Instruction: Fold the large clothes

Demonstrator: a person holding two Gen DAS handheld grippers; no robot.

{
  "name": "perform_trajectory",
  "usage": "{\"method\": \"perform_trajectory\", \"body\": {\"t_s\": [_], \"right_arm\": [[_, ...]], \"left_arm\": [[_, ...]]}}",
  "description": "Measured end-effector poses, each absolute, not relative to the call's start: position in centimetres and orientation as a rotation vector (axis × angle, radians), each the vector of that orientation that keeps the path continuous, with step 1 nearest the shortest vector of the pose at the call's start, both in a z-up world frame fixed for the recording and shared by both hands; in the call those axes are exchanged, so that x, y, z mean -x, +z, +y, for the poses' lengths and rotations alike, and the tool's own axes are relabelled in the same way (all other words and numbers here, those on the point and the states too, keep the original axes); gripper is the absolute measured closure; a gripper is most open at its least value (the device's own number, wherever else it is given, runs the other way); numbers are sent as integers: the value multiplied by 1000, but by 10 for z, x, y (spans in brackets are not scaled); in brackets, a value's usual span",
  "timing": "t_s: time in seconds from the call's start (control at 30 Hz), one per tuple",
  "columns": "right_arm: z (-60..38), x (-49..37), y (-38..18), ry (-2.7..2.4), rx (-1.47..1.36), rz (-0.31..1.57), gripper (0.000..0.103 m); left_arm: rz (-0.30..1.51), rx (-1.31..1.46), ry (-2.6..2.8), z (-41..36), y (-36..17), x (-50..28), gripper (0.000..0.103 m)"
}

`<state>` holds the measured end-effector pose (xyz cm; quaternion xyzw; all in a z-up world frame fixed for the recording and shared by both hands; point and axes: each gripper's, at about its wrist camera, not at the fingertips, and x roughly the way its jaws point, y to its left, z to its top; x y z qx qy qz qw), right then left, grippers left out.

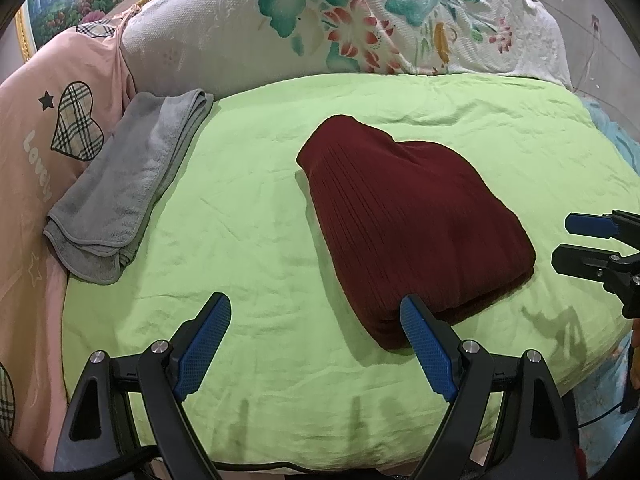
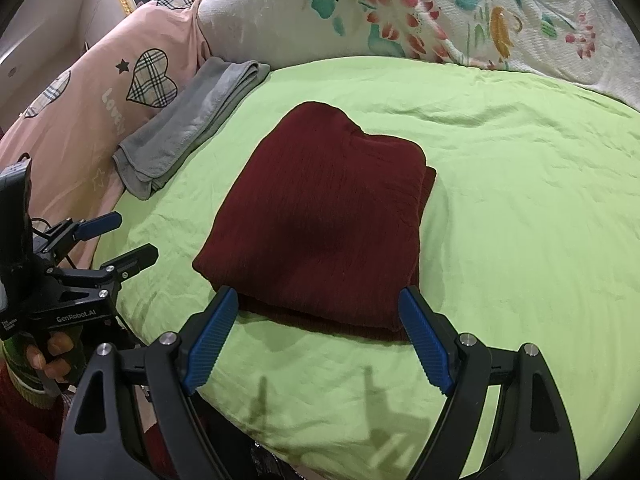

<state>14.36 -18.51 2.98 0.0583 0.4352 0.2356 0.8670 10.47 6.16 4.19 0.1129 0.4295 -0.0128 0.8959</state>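
Note:
A dark red ribbed garment (image 1: 408, 216) lies folded into a compact stack on the green sheet (image 1: 248, 208); it also shows in the right wrist view (image 2: 320, 216). My left gripper (image 1: 316, 312) is open and empty, hovering over the sheet just left of the stack's near corner. My right gripper (image 2: 318, 308) is open and empty, just in front of the stack's near edge. The right gripper shows at the right edge of the left wrist view (image 1: 568, 244), and the left gripper shows at the left of the right wrist view (image 2: 134, 236).
A folded grey towel (image 1: 128, 188) lies at the sheet's left edge (image 2: 188, 124). A pink quilt with plaid hearts (image 1: 52, 128) is to the left. A white floral blanket (image 1: 360, 20) is piled at the back. The green sheet (image 2: 520, 208) spreads to the right.

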Motion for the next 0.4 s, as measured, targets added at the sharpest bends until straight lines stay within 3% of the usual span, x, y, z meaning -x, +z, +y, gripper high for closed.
{"method": "perform_trajectory", "body": {"t_s": [0.4], "right_arm": [[-186, -175, 9, 489, -174, 933, 20]], "left_arm": [[914, -157, -12, 65, 30, -127, 16]]}}
